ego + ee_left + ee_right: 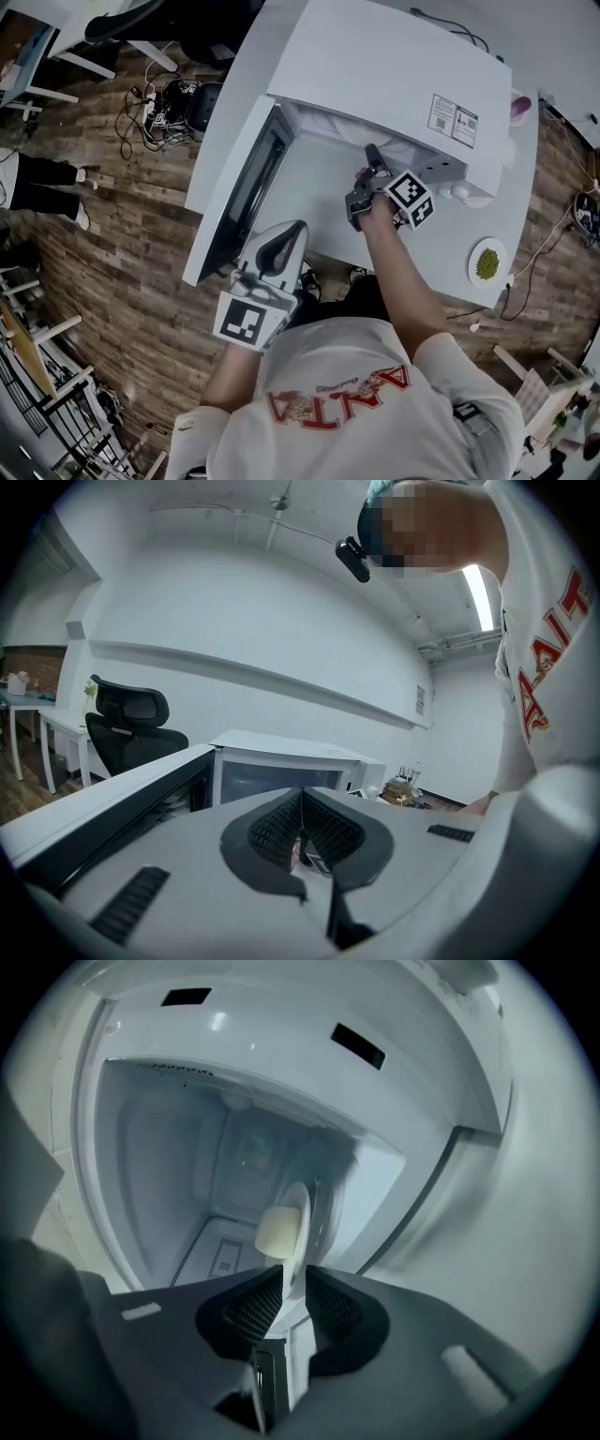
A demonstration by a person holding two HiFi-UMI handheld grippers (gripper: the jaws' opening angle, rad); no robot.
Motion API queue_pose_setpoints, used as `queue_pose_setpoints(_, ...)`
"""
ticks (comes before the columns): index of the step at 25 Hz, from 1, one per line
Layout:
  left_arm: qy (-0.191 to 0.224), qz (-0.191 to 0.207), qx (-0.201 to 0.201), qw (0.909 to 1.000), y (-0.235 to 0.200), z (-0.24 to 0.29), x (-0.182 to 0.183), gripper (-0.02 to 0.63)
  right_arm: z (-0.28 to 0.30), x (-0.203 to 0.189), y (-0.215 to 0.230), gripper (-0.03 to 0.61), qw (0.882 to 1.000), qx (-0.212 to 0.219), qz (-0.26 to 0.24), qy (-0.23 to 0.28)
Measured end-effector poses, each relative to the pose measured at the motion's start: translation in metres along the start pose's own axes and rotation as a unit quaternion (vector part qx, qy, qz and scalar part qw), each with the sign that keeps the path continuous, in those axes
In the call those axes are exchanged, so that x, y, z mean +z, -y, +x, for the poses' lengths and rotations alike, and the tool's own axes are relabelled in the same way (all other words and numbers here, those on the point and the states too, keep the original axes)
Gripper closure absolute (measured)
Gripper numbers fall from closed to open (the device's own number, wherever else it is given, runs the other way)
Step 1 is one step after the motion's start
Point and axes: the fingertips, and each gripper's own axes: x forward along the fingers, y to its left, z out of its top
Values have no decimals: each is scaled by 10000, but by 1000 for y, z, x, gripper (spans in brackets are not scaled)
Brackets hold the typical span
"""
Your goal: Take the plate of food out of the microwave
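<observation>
- The microwave [375, 66] stands on a white table [441, 272] with its door [239, 187] swung wide open to the left.
- The right gripper [285, 1294] reaches into the mouth of the microwave. Its jaws are clamped on the near rim of a white plate [304, 1227].
- The plate is inside the microwave and seen almost edge-on in the right gripper view. A pale, rounded lump of food [277, 1232] sits on it, just beyond the jaws.
- Behind the plate are the bare back wall and side walls of the microwave's inside.
- A second, small plate [474, 268] lies on the table to the right of the microwave, well apart from both grippers. It holds a heap of green food [487, 263].
- The left gripper [302, 832] is held low in front of the open door, clear of the microwave. Its jaws are pressed together with nothing between them.
- From the head view, the microwave's top hides the held plate and the tips of the right gripper.
- Because the plate is edge-on, the rest of its face cannot be made out, nor whether it rests on the microwave floor or is lifted.
- The green food is too small to identify.
- The left gripper view shows the microwave only partly, behind the gripper's own body, with a black chair [131, 726] off to the left.
</observation>
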Motion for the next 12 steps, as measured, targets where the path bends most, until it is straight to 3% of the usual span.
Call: queue_pose_setpoints(12,-51,-27,-157,9999,-2,-1,-5,603,7,3,2,552,9990,73,436,52)
